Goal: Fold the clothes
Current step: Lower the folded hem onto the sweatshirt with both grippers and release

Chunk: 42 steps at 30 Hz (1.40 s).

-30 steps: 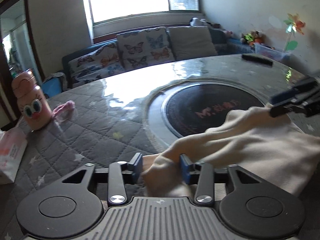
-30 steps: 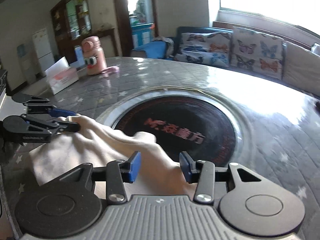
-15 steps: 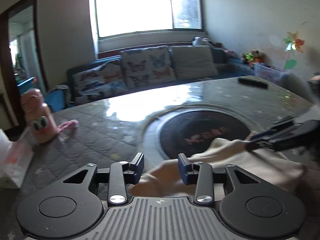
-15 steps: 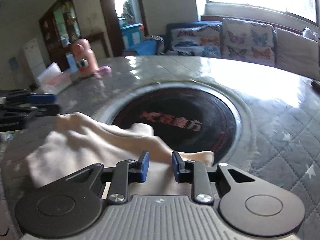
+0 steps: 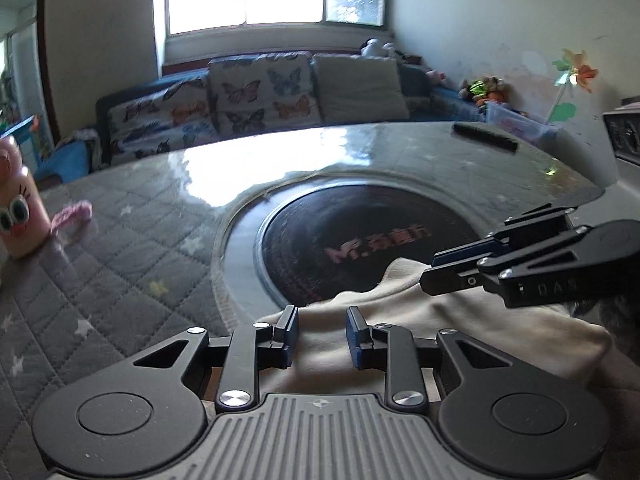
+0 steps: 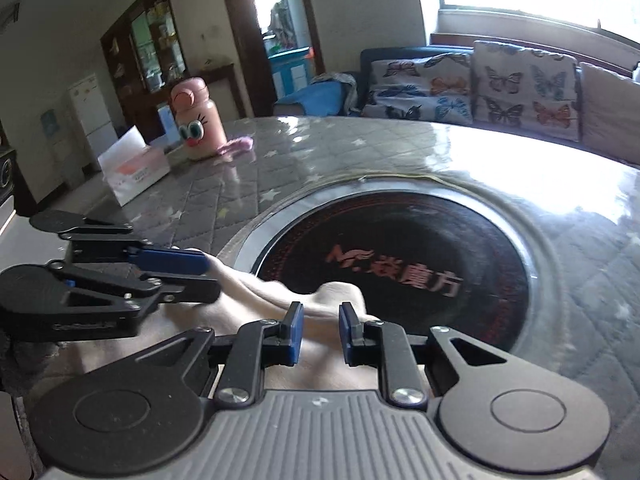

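Cream garment (image 5: pixel 460 332): soft, matte knit, rumpled, at table's near edge, overlapping 6 o'clock rim of dark glossy hob disc (image 5: pixel 360 236).
Left gripper (image 5: pixel 322 334): fingers apart, cloth below, nothing gripped.
Right gripper (image 6: pixel 320 330): same (narrower gap).
Step, judged: fold laid, released.
Next: regrip edge.
Quilted grey table cover (image 5: pixel 120 248).

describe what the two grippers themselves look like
Both match: the left gripper and right gripper have matte black linkage arms with silver screws, round black discs either side, a ribbed grey body and blue finger pads. Faint white lettering marks the right one's side. No cables or sleeves visible.
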Motion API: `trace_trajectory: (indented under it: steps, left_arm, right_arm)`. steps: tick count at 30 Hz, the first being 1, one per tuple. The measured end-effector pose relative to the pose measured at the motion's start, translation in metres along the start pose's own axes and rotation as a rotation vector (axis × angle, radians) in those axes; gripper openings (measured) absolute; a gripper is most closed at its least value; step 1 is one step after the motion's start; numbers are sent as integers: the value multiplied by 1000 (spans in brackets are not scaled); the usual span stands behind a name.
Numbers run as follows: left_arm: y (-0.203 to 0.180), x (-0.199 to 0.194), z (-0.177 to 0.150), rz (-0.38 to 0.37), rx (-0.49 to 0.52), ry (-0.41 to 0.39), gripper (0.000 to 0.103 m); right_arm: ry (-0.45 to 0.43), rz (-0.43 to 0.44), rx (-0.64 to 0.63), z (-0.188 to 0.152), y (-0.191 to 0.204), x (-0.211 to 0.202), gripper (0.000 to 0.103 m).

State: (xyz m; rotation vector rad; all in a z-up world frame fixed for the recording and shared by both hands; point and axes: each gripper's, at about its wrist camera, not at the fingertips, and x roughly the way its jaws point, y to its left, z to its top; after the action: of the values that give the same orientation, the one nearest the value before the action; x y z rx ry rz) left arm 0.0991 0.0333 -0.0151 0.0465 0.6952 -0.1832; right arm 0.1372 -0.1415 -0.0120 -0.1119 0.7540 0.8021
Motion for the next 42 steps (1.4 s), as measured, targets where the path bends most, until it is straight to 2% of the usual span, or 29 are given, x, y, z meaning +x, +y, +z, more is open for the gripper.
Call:
trace_trajectory:
  steps: [4,11,14,17,24,33,42]
  left_arm:
    - [8,7,-3,21,-24,10,31]
    - [9,4,-5,15,-30,1,31]
    - [9,4,-5,13,-34,1,31]
    - [10,3,-5,13,-36,1,31]
    - [10,-1,-4,8,-39,-5,31]
    - [11,0,-4,19,-33,5,33]
    - [6,-8,-7,52,-37,-15,32]
  right_arm:
    - [22,-39,-24,0,6,20,19]
    - [19,-32,-54,5,18,22,21]
    - [23,-19,-84,6,25,23,30]
    - [47,-39,-108,5,31,36,30]
    - [5,-13,-139,7,42,18,33]
    - [35,59,-294,-22,79,-2,34]
    - [34,64,-415,-61,108,-33,36]
